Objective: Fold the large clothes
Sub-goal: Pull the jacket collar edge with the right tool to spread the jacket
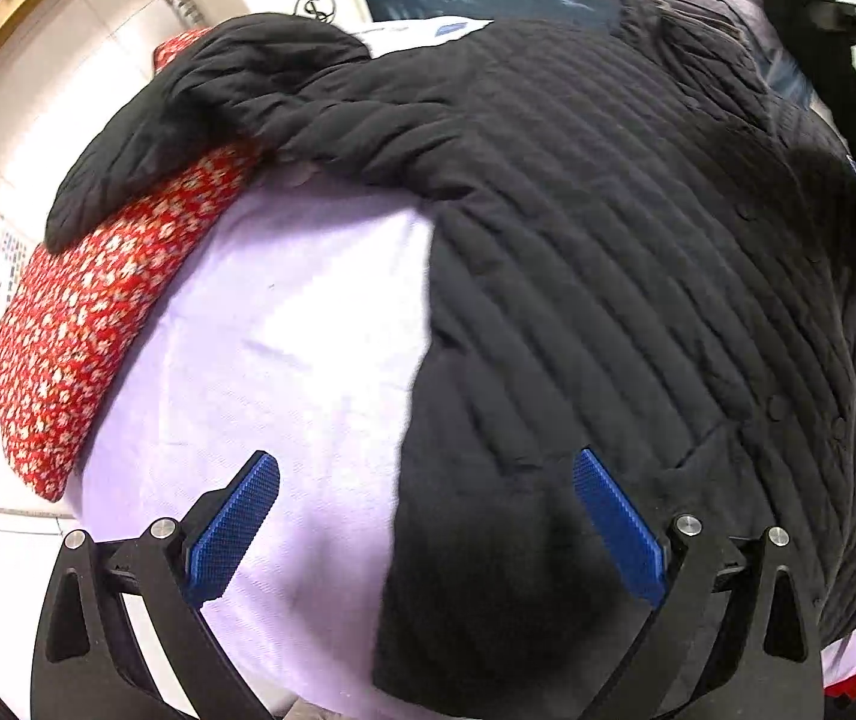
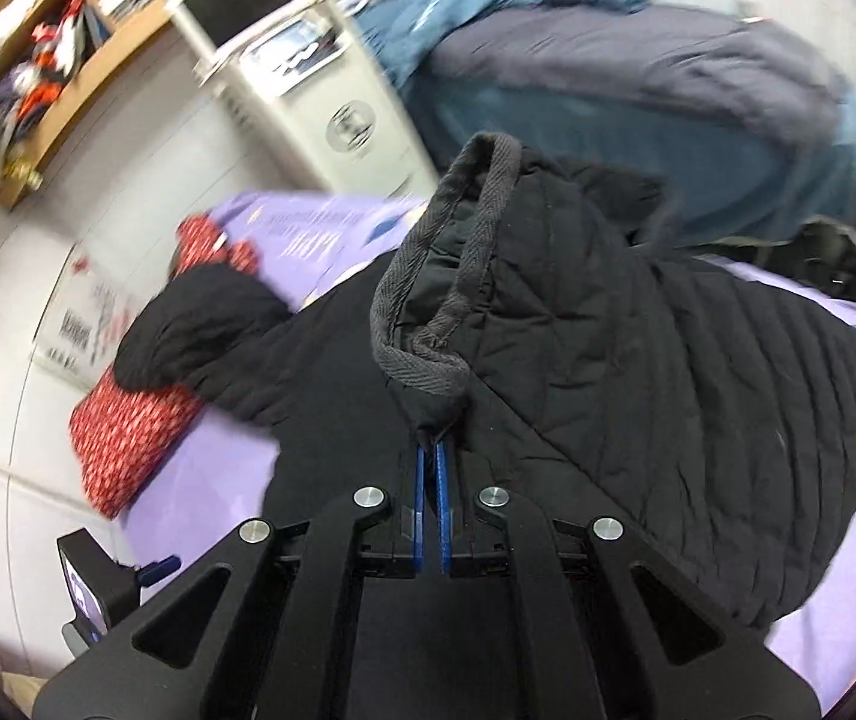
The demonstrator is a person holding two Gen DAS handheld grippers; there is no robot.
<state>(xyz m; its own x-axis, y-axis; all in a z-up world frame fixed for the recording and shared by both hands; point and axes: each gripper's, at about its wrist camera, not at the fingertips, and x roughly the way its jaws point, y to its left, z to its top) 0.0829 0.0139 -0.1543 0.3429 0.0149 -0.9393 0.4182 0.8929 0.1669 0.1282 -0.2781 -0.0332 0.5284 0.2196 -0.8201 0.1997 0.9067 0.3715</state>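
A black quilted jacket point(image 1: 607, 228) lies spread on a lilac sheet point(image 1: 284, 336). Its left sleeve point(image 1: 188, 114) drapes over a red floral cushion. My left gripper point(image 1: 425, 480) is open and empty, hovering over the jacket's lower left hem, with one finger over the sheet and one over the jacket. My right gripper point(image 2: 430, 450) is shut on the jacket's right sleeve point(image 2: 547, 276) near its ribbed cuff point(image 2: 428, 276) and holds it lifted and folded over the jacket body point(image 2: 338, 396).
A red floral cushion point(image 1: 86, 324) lies at the sheet's left edge, also in the right wrist view point(image 2: 128, 426). Blue and dark grey bedding point(image 2: 637, 78) is piled behind. A white cabinet point(image 2: 308, 72) and wooden shelves point(image 2: 56, 42) stand at the back left.
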